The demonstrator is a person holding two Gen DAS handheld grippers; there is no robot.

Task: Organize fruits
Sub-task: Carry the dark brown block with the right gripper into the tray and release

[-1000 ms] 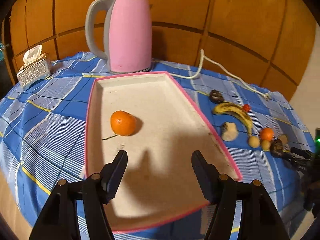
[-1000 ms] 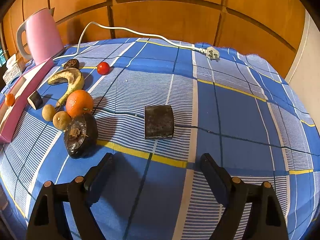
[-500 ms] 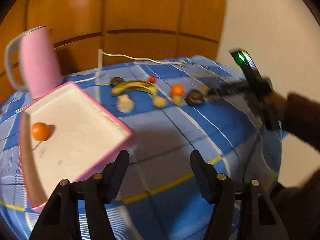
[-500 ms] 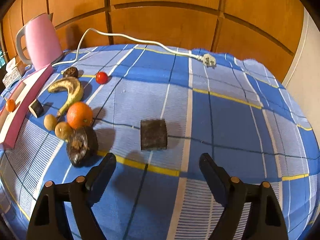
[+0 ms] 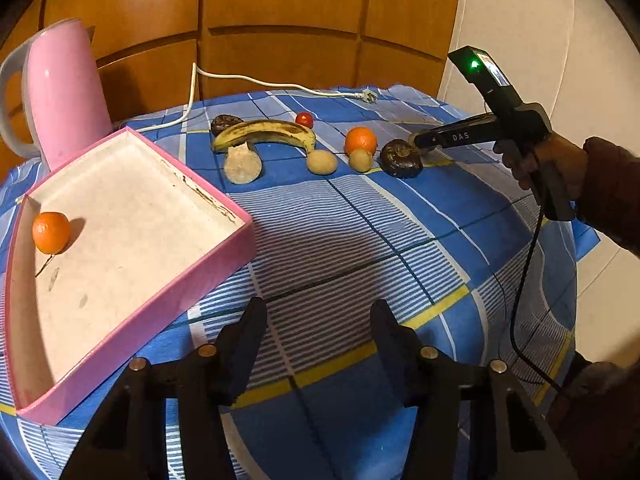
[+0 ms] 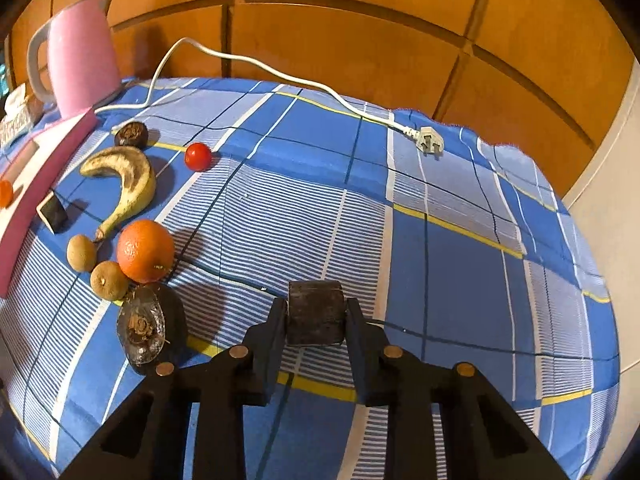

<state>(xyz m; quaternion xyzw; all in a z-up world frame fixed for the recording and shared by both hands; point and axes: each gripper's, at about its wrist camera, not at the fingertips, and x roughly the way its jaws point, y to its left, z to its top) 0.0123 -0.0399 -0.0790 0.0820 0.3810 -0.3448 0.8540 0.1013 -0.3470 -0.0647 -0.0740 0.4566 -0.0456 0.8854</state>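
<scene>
Since the earlier frames the right gripper has closed from wide apart onto the dark block, which now sits pinched between both fingers just above the cloth, while the left gripper has swung away from over the tray toward the open cloth, its jaws closing with nothing between them. A pink tray with a pale, scuffed inner floor lies at the left and holds a single small orange near its far left wall. Beside the tray, on the blue checked tablecloth with white stripes and yellow lines, the remaining fruit sits in a loose row: a curved, brown-spotted banana, a pale cut chunk touching its underside, a dark round fruit behind the banana's end, a small red tomato, two dull tan round fruits, a second glossy orange and a wrinkled dark fruit with a split face. In the left wrist view a hand holds the right gripper's handle, its tip low just behind the wrinkled dark fruit. A smooth pink kettle stands upright behind the tray, its white cord running across the cloth to a loose plug. Glossy wooden panels form the backdrop.
</scene>
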